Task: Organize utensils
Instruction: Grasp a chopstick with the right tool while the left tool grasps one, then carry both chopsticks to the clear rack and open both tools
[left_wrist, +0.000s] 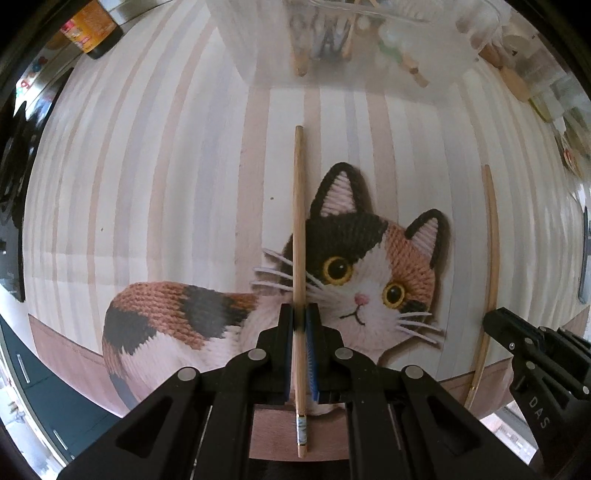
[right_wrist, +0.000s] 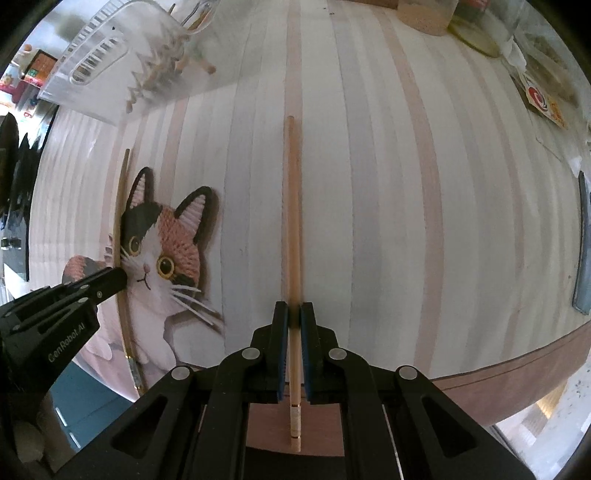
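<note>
While both grippers hang over the striped tablecloth (left_wrist: 155, 177), each one carries a single chopstick.

Left gripper (left_wrist: 300, 325): closed tight on a chopstick (left_wrist: 297, 221), clamped nearer its decorated butt end, with the long tapered part reaching out ahead over the cat picture (left_wrist: 362, 266) printed on the cloth.

Right gripper (right_wrist: 294, 321): also closed on a chopstick (right_wrist: 291, 221), gripped the same way, with the banded end sticking out behind the pads.

Where the chopsticks are: both look lifted clear of the table, side by side and roughly parallel; each shows as a thin curved stick at the edge of the other camera's view.

Likely goal: the clear plastic holder (right_wrist: 110, 66) at the far side of the table, which already has wooden-handled utensils in it; I cannot tell how many.

Risk, pivoting: each stick is pinched at one narrow spot near its end, so the long free part could swing or slide between the pads if a hand jerks.

Risk, snagging: a tip could catch the holder's rim or the utensils inside and be pushed out of the grip, or tip the light holder.

Risk, collision: the two grippers travel close together and could knock each other.

Count: two grippers, two chopsticks, one holder, one bottle (left_wrist: 92, 29) at the far left corner.
</note>
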